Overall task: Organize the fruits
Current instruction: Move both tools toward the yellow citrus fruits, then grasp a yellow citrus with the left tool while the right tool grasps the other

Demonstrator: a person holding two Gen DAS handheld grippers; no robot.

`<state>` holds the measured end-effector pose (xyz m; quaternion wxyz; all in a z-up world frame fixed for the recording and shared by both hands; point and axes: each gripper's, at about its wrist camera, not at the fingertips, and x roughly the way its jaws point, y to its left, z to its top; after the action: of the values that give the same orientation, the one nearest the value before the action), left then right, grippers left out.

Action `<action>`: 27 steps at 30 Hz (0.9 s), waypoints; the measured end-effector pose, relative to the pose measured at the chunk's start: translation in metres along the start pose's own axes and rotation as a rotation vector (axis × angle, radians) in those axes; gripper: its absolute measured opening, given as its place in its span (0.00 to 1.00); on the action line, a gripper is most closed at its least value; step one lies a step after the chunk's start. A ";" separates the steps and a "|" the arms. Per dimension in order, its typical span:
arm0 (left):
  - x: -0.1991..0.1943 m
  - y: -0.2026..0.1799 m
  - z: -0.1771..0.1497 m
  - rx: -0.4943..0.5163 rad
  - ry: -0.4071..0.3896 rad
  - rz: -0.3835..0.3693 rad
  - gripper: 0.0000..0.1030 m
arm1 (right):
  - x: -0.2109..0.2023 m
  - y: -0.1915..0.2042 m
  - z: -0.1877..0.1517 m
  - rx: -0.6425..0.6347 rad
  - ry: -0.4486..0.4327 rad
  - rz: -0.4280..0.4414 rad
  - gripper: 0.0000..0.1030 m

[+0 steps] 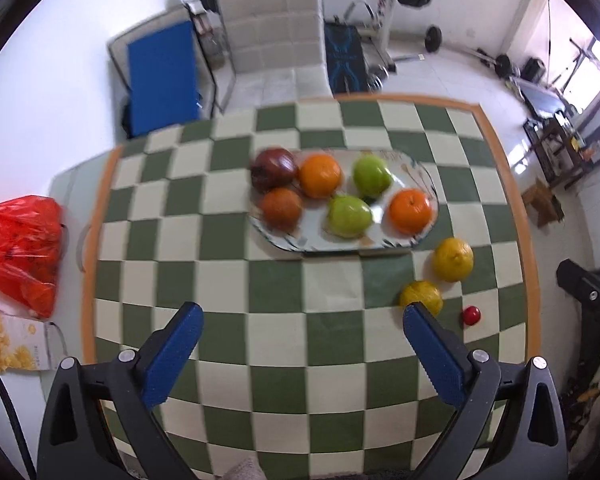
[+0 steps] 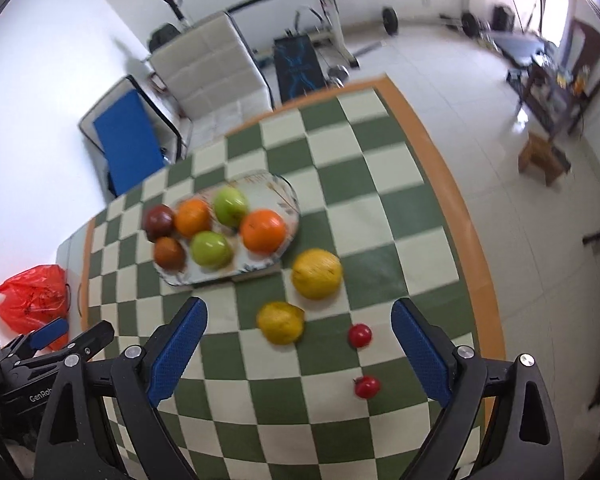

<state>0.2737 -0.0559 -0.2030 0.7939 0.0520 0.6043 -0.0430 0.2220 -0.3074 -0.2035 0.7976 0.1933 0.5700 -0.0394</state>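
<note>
1. The right gripper [image 2: 299,316] and left gripper [image 1: 303,320] both hang spread wide, holding nothing, above the checkered table [image 2: 380,216].
2. Bare cloth lies beneath them; the orange table border [image 2: 440,152] runs along the right.
3. Two small red fruits [image 2: 360,335] and two lemons [image 2: 317,274] lie loose near the right edge.
4. Farther off, the plate [image 2: 288,196] holds oranges, green apples and dark red fruit.

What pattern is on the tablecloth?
Green and cream checks with an orange border on the tablecloth, clearest in the right wrist view.
</note>
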 end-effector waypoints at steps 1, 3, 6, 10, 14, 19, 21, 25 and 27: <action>0.015 -0.009 0.003 0.006 0.036 -0.016 0.99 | 0.013 -0.011 0.000 0.018 0.026 0.001 0.80; 0.048 -0.033 0.009 0.029 0.114 -0.050 0.99 | 0.039 -0.032 -0.001 0.053 0.077 -0.003 0.73; 0.092 -0.067 0.015 0.077 0.206 -0.088 0.99 | 0.064 -0.050 0.000 0.081 0.109 -0.012 0.72; 0.143 -0.106 0.013 0.147 0.313 -0.121 0.99 | 0.083 -0.068 0.002 0.113 0.133 -0.017 0.72; 0.179 -0.133 0.008 0.228 0.360 -0.139 0.94 | 0.097 -0.078 0.005 0.139 0.157 -0.027 0.72; 0.191 -0.136 0.003 0.225 0.367 -0.172 0.53 | 0.112 -0.074 0.013 0.130 0.185 -0.029 0.73; 0.185 -0.128 0.001 0.217 0.341 -0.157 0.53 | 0.120 -0.066 0.018 0.109 0.199 -0.016 0.73; 0.173 -0.086 -0.007 0.123 0.334 -0.158 0.53 | 0.141 -0.042 0.027 0.066 0.234 0.013 0.73; 0.171 -0.065 -0.010 0.077 0.332 -0.141 0.53 | 0.160 -0.027 0.031 0.041 0.260 0.023 0.73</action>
<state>0.3011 -0.1199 -0.3722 0.6757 0.0462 0.7270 -0.1126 0.2975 -0.3179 -0.3503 0.7133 0.2197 0.6653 -0.0165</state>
